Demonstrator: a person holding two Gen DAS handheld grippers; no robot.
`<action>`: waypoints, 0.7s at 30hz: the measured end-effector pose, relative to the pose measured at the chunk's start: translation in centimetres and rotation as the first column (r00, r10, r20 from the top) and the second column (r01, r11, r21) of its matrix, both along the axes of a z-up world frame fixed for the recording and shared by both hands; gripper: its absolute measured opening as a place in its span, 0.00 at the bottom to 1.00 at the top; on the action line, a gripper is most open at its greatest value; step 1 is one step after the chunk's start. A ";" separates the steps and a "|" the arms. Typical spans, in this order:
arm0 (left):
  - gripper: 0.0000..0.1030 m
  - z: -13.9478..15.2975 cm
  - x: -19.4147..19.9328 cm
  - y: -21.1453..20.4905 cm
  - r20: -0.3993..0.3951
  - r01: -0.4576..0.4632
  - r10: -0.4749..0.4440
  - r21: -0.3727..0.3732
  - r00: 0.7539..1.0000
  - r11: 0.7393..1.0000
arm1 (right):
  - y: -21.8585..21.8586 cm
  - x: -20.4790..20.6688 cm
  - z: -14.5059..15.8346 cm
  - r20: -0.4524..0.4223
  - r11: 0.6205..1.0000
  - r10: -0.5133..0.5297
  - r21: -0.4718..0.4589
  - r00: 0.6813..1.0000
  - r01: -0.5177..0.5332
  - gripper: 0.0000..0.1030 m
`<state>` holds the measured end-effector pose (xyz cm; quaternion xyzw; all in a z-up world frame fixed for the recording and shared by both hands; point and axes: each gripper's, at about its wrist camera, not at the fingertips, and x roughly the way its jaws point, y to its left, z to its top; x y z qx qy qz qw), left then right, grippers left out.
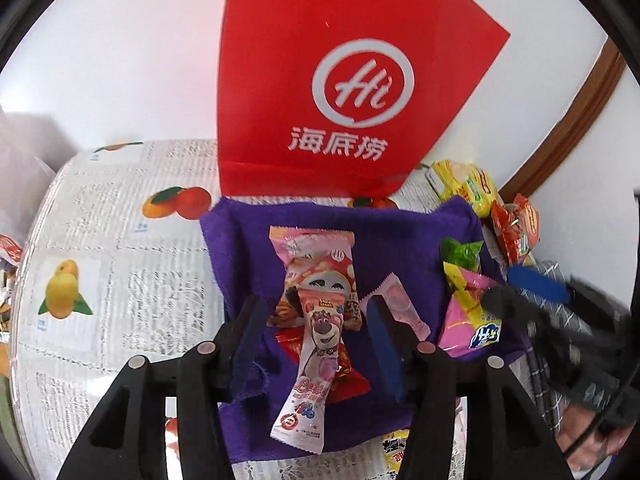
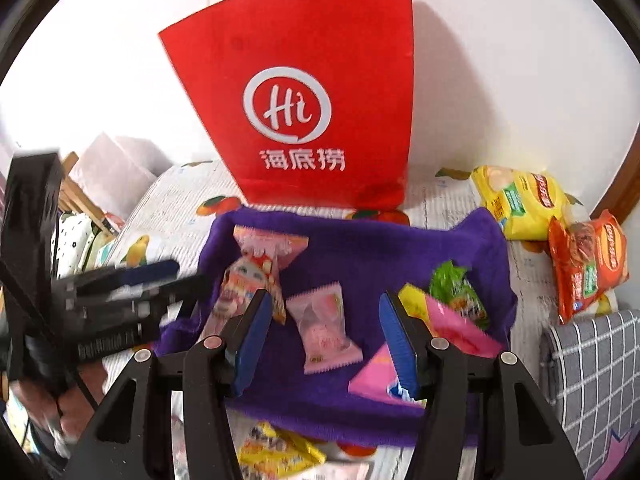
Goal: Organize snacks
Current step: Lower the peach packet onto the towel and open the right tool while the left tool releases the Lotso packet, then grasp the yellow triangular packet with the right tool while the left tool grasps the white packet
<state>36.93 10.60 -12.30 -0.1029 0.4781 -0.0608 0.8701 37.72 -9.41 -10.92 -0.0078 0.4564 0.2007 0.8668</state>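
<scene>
- Your left gripper (image 1: 316, 344) stood with its jaws apart, straddling the long pink bear-print packet (image 1: 316, 344) without clamping it; the blue pads (image 1: 382, 344) sat clear of the wrapper on both sides
- Your right gripper (image 2: 320, 336) was likewise spread wide and held nothing; the small pink wrapped sweet (image 2: 324, 328) lay between its fingers, untouched
- Judged step: picking one snack off the purple cloth (image 1: 400, 240). To do this well, you needed to centre the packet between the pads, lower until the pads bracketed the wrapper's filled middle, then close on that part and not on the crimped end seal, which would likely slip
- The bear-print packet overlapped a red wrapper (image 1: 352, 384) and a larger pink packet (image 1: 316, 264) at its 12 o'clock; a lift straight up was advisable so the neighbours did not drag along
- Container one, the purple cloth: it held the snacks to be sorted. In the right wrist view, the green sweet (image 2: 456, 284) and the yellow-and-pink packet (image 2: 448, 320) lay at 3 o'clock of the small pink sweet
- Container two, the red paper bag (image 2: 312, 112): it stood upright at 12 o'clock of the cloth, against the wall. Its interior was not visible, so contents could not be stated
- Outside both: the yellow chip bag (image 2: 516, 204) and the orange chip bag (image 2: 588, 264) lay on the tablecloth (image 1: 132, 264) at 2 o'clock of the cloth
</scene>
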 end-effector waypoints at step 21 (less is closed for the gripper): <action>0.55 4.0 -2.9 -1.7 0.052 0.079 -0.078 -0.016 0.996 0.997 | -0.8 -12.6 -5.2 -0.165 0.977 -0.103 0.167 0.981 0.131 0.66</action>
